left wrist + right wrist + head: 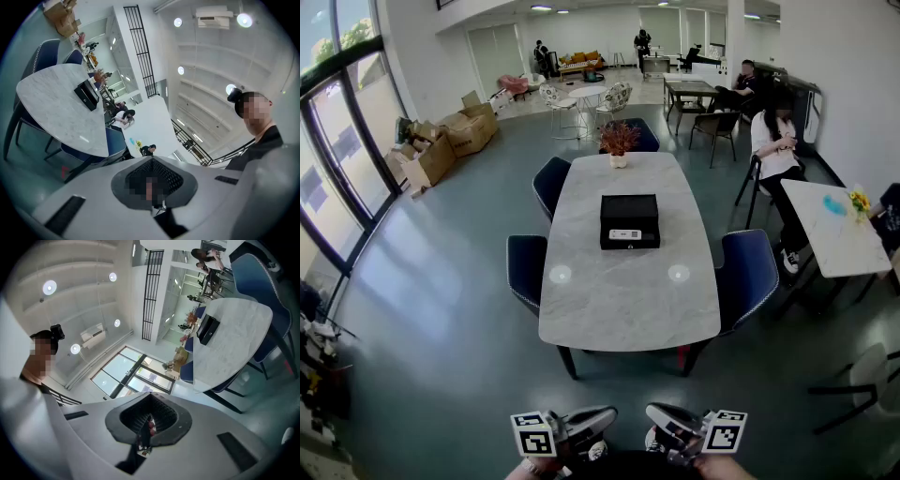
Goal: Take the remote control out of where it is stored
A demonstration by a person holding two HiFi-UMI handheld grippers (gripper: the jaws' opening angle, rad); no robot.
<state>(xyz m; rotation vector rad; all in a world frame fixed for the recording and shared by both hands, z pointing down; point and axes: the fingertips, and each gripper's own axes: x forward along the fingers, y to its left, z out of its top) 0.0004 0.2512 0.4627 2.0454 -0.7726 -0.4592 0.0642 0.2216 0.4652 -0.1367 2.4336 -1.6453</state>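
Cardboard cartons (441, 145) pile up by the windows, far left of the black box (630, 214). Closer in, two dark blue chairs (527, 267) stand just left of the box, tucked against the pale marbled surface (628, 309). The box itself sits at the middle of that surface, with a small white panel (625, 234) on its near side. The remote control can't be seen in any view. Just behind the box stands a potted plant (619, 141). Right of the box comes another blue chair (750, 272), then a seated person in white (776, 141) beside a second pale table (830, 234). Well short of the box, at the bottom edge, the left tongs (607, 414) are pinched together with nothing between them. Beside them the right tongs (652, 412) are closed the same way, also empty.
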